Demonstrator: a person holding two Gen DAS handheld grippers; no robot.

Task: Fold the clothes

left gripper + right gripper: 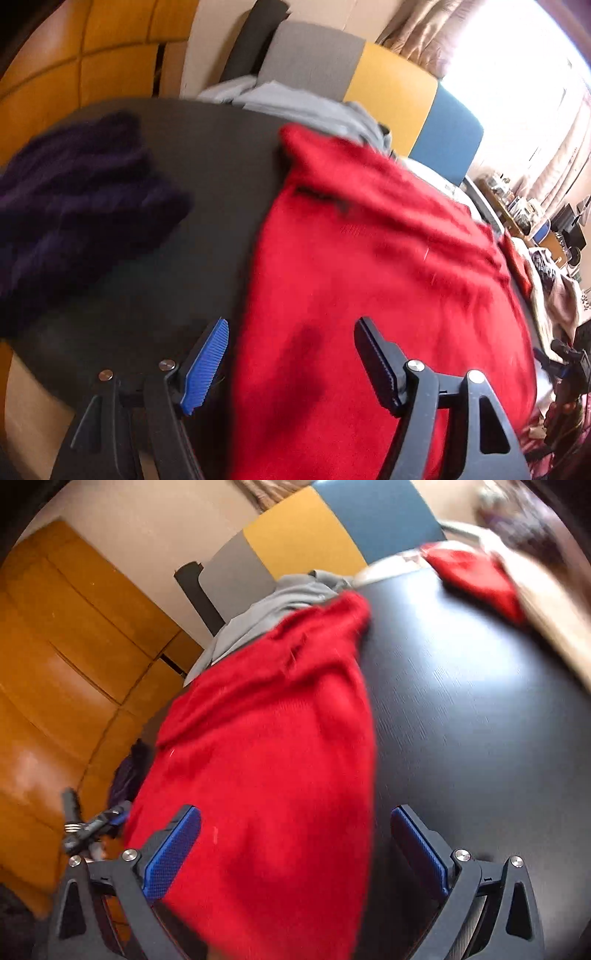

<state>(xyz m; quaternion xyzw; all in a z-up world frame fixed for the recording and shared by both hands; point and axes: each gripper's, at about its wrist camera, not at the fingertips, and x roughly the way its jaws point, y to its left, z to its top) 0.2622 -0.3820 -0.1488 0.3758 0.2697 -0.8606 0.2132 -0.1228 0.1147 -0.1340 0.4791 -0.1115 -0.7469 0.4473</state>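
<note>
While the red garment (369, 266) lies spread along the dark table (207, 184), both grippers are held over its near end with jaws apart and nothing between them. The left gripper (291, 354) is seen straddling the cloth's edge at 6 o'clock in the left view; the right gripper (295, 845) is spread across the opposite edge at 6 o'clock in the right view. A purple garment (74, 206) is bunched at 9 o'clock, a grey one (303, 107) is heaped at 12 o'clock past the red cloth's far end, and a smaller red piece (476, 579) is seen at 1 o'clock in the right view. Whether the cloth is already doubled cannot be told from its blurred surface. If a fold is intended, each edge should be pinched through all layers, and both edges lifted level so the cloth is not skewed or dragged into the grey heap.
</note>
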